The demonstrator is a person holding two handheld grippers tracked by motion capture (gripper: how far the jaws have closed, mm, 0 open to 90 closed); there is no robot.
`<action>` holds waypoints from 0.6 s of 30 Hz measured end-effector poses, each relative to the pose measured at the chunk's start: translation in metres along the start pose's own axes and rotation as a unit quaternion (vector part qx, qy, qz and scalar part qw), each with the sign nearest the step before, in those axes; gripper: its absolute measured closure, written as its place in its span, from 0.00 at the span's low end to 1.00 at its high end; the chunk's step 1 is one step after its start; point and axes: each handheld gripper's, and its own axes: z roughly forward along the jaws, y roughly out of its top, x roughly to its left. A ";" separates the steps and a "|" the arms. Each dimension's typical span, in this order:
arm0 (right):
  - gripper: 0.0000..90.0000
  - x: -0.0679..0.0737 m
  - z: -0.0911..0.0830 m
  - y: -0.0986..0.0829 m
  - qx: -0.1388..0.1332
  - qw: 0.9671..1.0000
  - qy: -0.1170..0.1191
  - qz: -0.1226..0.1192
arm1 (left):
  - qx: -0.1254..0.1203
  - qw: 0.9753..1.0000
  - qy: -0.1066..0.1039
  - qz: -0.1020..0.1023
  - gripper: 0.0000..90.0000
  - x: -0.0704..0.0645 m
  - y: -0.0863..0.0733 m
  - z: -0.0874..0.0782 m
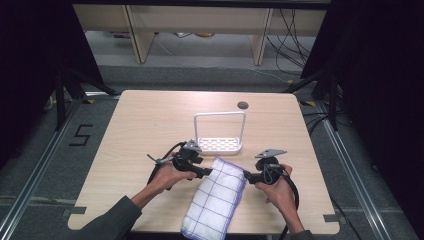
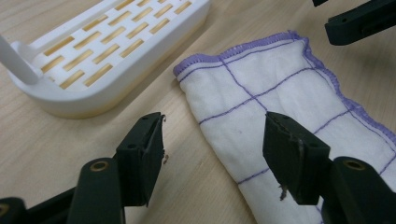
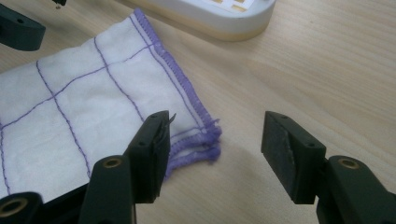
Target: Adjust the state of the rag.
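Cloth lies folded on the near half of the table, white with thin purple grid lines and a purple stitched hem. Long shape, running from the near table edge up toward the rack. Its far end stops just short of the rack's base; a strip of bare wood shows between them.

Left claw sits at the far left corner of the cloth. Jaws spread wide, nothing between them but air. In the left gripper view the corner lies ahead of me, flat on the wood; one jaw is over bare table, the other over the cloth's surface. Cannot tell whether either jaw tip touches down.

Right claw sits at the far right corner, also spread, pinching nothing. In the right gripper view the frayed purple corner lies just beside my left-hand jaw, within the gap; the other jaw hangs over bare wood, well apart from the hem. Several layers of hem stack at that corner.

Both claws face each other across the cloth's far end, each hand wrapped around its grip, cables trailing back toward me.

Rack: white plastic, slotted base, tall thin loop handle standing upright. Sits mid-table, beyond both claws, touching neither.
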 end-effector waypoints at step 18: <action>0.48 0.002 0.006 0.004 0.003 1.000 -0.005 -0.006 | 0.008 1.000 0.002 -0.015 0.41 0.007 0.015 0.022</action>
